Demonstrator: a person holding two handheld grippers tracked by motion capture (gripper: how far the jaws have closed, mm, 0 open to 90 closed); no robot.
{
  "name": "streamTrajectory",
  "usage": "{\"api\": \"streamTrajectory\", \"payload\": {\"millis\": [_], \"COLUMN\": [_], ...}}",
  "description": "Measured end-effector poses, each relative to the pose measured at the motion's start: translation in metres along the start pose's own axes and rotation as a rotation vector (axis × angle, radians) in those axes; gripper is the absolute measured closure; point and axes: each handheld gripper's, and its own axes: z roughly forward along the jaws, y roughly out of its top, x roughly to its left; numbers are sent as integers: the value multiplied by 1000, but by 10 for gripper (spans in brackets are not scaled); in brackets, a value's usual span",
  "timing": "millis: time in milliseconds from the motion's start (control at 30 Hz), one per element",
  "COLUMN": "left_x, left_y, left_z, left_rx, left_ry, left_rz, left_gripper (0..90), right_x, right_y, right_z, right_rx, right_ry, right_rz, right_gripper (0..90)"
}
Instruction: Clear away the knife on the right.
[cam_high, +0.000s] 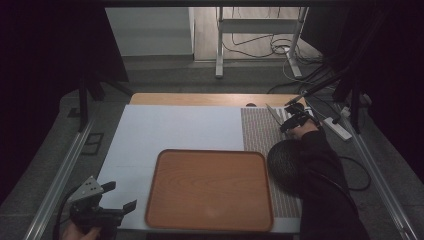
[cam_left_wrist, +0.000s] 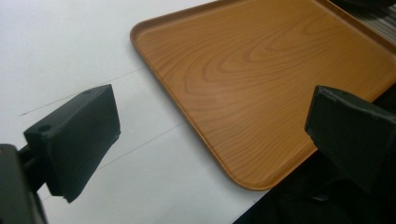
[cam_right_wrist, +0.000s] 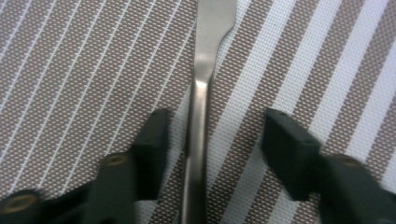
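A metal utensil (cam_right_wrist: 203, 93) lies flat on the brown-and-white striped placemat (cam_right_wrist: 93, 70), its handle running between the jaws of my right gripper (cam_right_wrist: 217, 126). The jaws stand on either side of the handle, a strip of mat showing on each side, so the gripper is open. In the high view this right gripper (cam_high: 295, 119) is at the far right of the placemat (cam_high: 257, 132), beside the silvery utensil (cam_high: 274, 112). My left gripper (cam_high: 120, 196) hovers at the near left corner, open and empty, left of the wooden tray (cam_high: 210, 190). The left gripper view shows that open gripper (cam_left_wrist: 210, 116) over the tray (cam_left_wrist: 261, 70).
The empty tray sits on a white mat (cam_high: 170, 130) at the table's near middle. A dark round ribbed object (cam_high: 285, 162) rests on the placemat beside my right forearm. A white power strip (cam_high: 337, 127) and cables lie off the table's right side.
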Motion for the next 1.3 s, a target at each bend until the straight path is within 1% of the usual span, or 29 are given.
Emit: {"api": "streamTrajectory", "payload": {"millis": [33,100,133,167,200,233,300,367,500,667,733,767,867,1033,1100,1133,1300], "left_x": [0,0,0,0,0,0,0,0,0,0,0,0,0,0,0,0,0], "left_y": [0,0,0,0,0,0,0,0,0,0,0,0,0,0,0,0,0], "left_z": [0,0,0,0,0,0,0,0,0,0,0,0,0,0,0,0,0], "left_rx": [1,1,1,1,1,1,1,1,1,1,1,1,1,1,1,1,0], "left_ry": [0,1,1,1,1,1,1,2,1,2,1,1,2,2,2,2,2], "left_rz": [1,1,1,1,1,2,3,2,0,1,1,1,1,1,1,2,2], "left_gripper": [32,32,32,32,32,32,32,32,32,32,32,32,32,32,33,32,33], "right_x": [1,-1,-1,-1,-1,-1,-3,-3,-5,-8,-12,-12,-17,-22,-24,-25,-26], "right_y": [1,1,1,1,1,0,0,0,-1,-2,-3,-3,-4,-6,-6,-7,-7], "right_z": [-1,-2,-2,-2,-3,-3,-3,-3,-3,-6,-10,-10,-17,-23,-27,-31,-40], "right_rx": [8,11,12,11,12,14,11,10,3,-4,-24,-24,-49,-72,-83,-94,-113], "right_ry": [-3,1,3,9,8,12,27,33,45,49,45,45,54,59,66,60,61], "right_rz": [-6,-3,-7,-2,-8,-10,8,10,-7,-3,6,6,22,38,41,40,39], "right_gripper": [494,627,640,693,793,794,798,799,802,802,802,802,802,803,802,802,802]}}
